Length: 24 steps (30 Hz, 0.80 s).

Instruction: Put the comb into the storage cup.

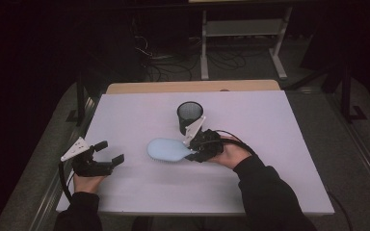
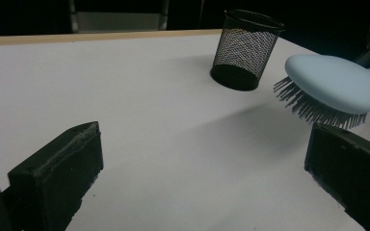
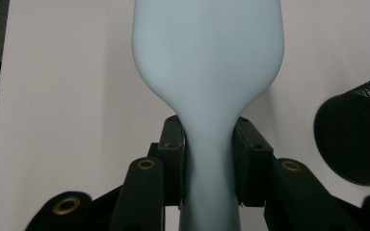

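- Hovering just off the white table top [image 1: 270, 144] is a pale blue plastic hairbrush with dark bristles [image 1: 167, 149], held level, bristles facing down, its shadow on the table under it in the left gripper view.
- Right gripper [image 1: 195, 153] has it by the narrow handle; in the right gripper view both black pads are pressed on either side of the handle neck [image 3: 207, 144], so that one's clamped tight on the brush.
- Closest neighbour is a black wire-mesh pen cup [image 1: 190, 117], standing upright just behind the brush head and right next to the gripper's grey plate. It's near but not touching the brush as far as I can tell.
- Left gripper [image 1: 110, 153] sits well apart at the left side of the table, jaws spread wide with nothing between them but bare table.
- Past the far edge there's a strip of light wooden tabletop [image 1: 192, 86], then a dark floor with tangled cables [image 1: 173, 62] and a white metal frame [image 1: 243, 33].
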Tool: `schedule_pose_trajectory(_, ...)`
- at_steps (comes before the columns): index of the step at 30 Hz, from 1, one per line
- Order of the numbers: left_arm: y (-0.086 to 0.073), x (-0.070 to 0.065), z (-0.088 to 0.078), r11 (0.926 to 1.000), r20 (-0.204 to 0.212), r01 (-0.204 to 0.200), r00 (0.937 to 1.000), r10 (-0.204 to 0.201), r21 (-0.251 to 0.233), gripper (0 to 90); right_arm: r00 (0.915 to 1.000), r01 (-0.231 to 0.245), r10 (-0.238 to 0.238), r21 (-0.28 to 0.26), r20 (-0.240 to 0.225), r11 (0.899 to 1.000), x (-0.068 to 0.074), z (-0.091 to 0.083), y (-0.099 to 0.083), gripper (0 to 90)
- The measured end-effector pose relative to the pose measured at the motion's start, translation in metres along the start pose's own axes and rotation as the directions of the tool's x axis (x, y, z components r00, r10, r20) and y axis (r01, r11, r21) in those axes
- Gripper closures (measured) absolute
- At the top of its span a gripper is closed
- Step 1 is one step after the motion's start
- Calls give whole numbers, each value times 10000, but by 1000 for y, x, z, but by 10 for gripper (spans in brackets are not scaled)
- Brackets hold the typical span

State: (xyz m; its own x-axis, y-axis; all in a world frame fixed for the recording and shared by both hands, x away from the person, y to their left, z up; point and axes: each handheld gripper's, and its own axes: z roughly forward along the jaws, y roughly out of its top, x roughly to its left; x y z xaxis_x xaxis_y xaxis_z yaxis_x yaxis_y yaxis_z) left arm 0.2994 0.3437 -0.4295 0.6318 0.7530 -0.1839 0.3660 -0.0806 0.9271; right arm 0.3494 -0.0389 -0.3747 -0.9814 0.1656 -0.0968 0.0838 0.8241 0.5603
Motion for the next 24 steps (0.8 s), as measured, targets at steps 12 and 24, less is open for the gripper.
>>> schedule_pose_trajectory(12,0,0,0,10000,93,1,10000,-1,31,0,9993,-138,147,-246,340,9996,-5,-21,-5,679)
schedule_pose_trajectory(24,2,-3,2,9999,540,-2,9985,-5,131,0,9973,-233,264,-456,691,9987,-9,-41,-9,679)
